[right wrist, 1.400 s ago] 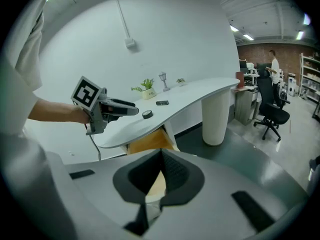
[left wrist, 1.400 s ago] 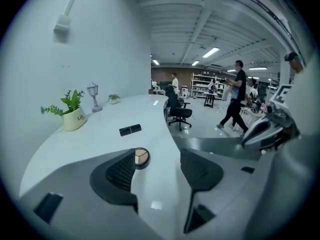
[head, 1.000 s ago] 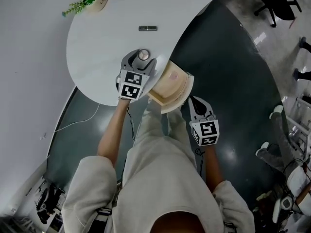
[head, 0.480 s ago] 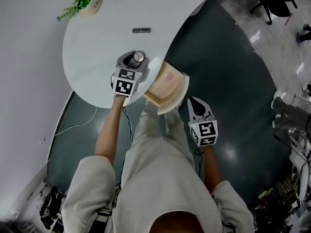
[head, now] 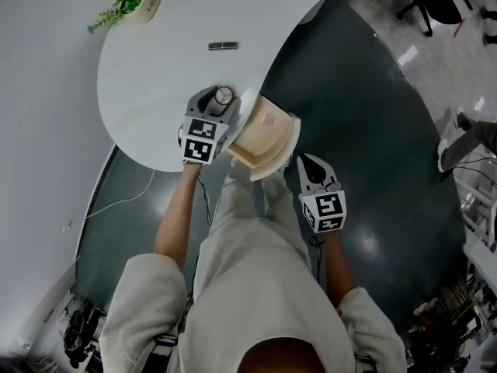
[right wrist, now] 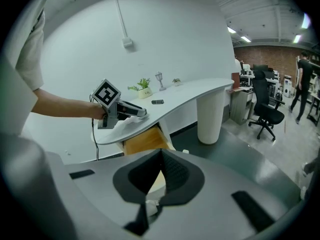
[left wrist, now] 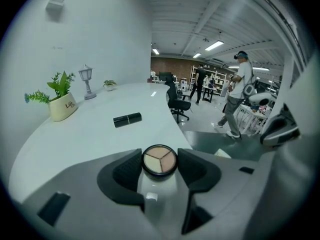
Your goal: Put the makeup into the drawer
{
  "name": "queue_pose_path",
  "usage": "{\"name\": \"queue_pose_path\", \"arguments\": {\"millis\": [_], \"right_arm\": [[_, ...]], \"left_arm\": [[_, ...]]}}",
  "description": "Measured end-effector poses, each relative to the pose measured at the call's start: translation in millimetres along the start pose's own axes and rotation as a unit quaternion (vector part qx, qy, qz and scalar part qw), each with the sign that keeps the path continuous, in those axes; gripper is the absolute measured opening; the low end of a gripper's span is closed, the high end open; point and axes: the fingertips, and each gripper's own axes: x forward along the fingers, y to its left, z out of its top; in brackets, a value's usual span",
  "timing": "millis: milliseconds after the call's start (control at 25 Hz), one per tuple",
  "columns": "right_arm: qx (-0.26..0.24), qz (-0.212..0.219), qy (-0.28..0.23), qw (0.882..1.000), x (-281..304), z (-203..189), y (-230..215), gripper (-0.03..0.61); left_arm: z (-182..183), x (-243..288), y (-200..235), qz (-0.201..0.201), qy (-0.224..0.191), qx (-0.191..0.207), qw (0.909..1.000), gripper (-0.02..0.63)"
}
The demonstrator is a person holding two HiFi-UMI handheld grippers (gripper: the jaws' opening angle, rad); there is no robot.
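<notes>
Though drawer (head: 268, 134) partly hidden under table (head: 155, 76), L tool (left wrist: 160, 165) just closed on compact (left wrist: 159, 159); R tool (right wrist: 162, 154) clenched, seemingly empty.

Beige makeup (left wrist: 159, 160); white table (head: 155, 76); black tube (left wrist: 127, 119)

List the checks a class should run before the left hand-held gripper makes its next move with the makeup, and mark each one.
1. Left hand-held gripper: its jaws have just been closing and now press both sides of the round compact: ok.
2. Compact lifted clear of the table: cannot tell.
3. Drawer stands open: ok.
4. Right hand-held gripper shut, empty and outside the drawer opening: ok.
5. All makeup off the table: not ok, a black tube lies there.
</notes>
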Motion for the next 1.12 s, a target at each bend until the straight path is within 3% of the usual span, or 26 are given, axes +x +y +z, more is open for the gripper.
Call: {"name": "queue_pose_path", "arguments": {"millis": [600, 920, 1120], "right_arm": [[0.006, -0.002, 0.007, 1.0, -9, -17, 1, -0.003], [0.009, -0.001, 0.01, 1.0, -12, -27, 4, -0.002], [0.012, -0.004, 0.014, 1.0, -17, -34, 2, -0.002]], "left_arm": [[-4, -47, -99, -0.047, -0.037, 0.037, 0.9975, 0.222], [-23, -47, -145, -0.091, -0.033, 0.035, 0.9947, 0.222], [-52, -23, -167, -0.118, -0.005, 0.003, 0.9929, 0.222]]}}
